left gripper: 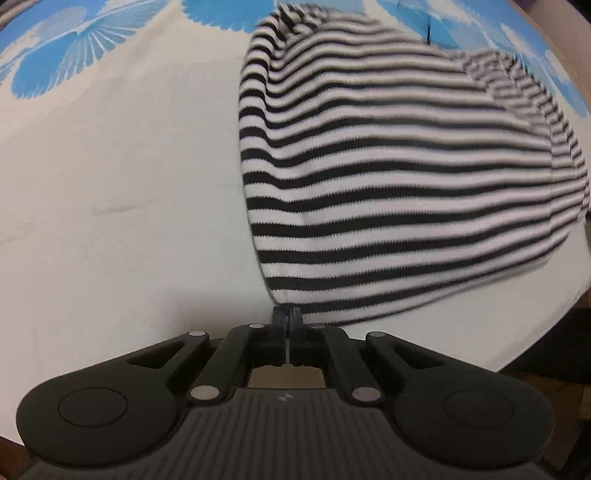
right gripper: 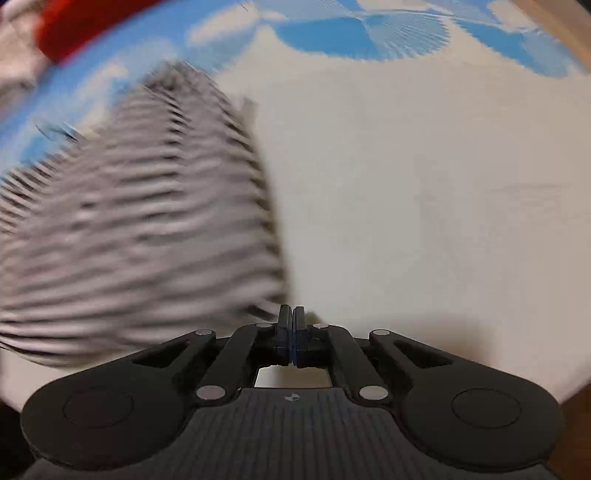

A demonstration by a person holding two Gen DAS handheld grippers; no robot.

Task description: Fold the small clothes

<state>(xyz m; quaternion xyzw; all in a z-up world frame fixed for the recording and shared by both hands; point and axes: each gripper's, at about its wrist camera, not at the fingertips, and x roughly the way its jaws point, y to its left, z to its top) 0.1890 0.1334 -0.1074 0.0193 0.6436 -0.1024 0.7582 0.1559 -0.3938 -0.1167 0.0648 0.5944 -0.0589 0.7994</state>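
A black-and-white striped garment [left gripper: 399,177] lies on a white cloth with blue flower prints [left gripper: 110,184]. In the left wrist view my left gripper [left gripper: 287,314] is shut on the garment's near left corner. In the right wrist view the same garment [right gripper: 140,229] is strongly blurred, at the left. My right gripper [right gripper: 291,314] is shut at the garment's near right corner; the blur hides whether fabric is pinched between its pads.
A red item [right gripper: 85,26] lies at the far left edge in the right wrist view. The white cloth [right gripper: 424,221] stretches right of the garment. The table's edge and dark floor [left gripper: 554,350] show at the lower right in the left wrist view.
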